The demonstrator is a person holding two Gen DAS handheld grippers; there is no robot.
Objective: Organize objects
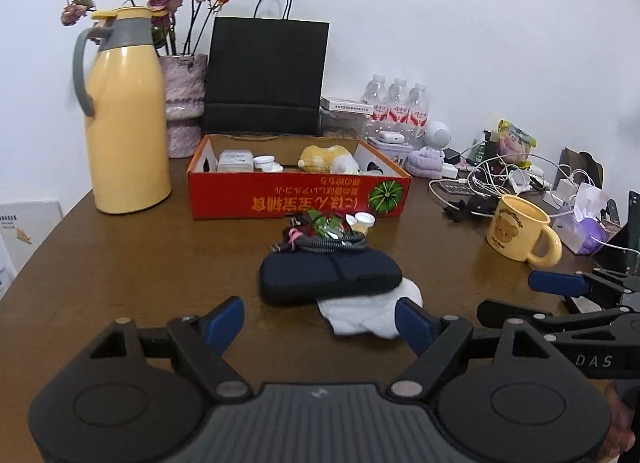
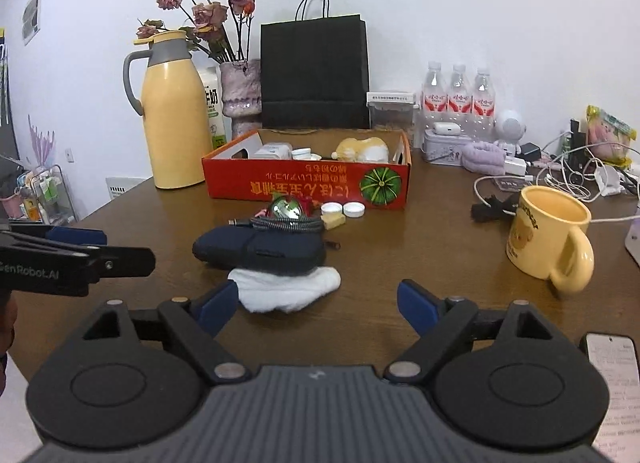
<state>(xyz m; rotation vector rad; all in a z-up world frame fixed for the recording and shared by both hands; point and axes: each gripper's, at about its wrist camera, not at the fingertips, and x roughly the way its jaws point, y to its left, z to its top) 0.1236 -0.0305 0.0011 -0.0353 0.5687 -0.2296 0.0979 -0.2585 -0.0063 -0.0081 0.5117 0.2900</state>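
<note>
A dark navy pouch point(image 1: 330, 277) lies mid-table on a white cloth point(image 1: 370, 313), with a coiled grey cable point(image 1: 328, 245) and small white caps point(image 1: 362, 219) just behind it. Beyond stands a red cardboard box point(image 1: 298, 191) holding small white containers and a yellow plush toy point(image 1: 326, 159). My left gripper point(image 1: 320, 321) is open just short of the pouch, nothing between its blue pads. My right gripper point(image 2: 316, 305) is open too, its left pad touching or just before the white cloth point(image 2: 288, 289), the pouch point(image 2: 260, 249) beyond.
A yellow thermos jug point(image 1: 126, 115), vase of dried roses point(image 1: 184, 103) and black paper bag point(image 1: 266, 75) line the back. Water bottles point(image 1: 396, 103), tangled white cables point(image 1: 492, 175) and a yellow bear mug point(image 2: 550, 239) crowd the right. A phone point(image 2: 612, 387) lies near right.
</note>
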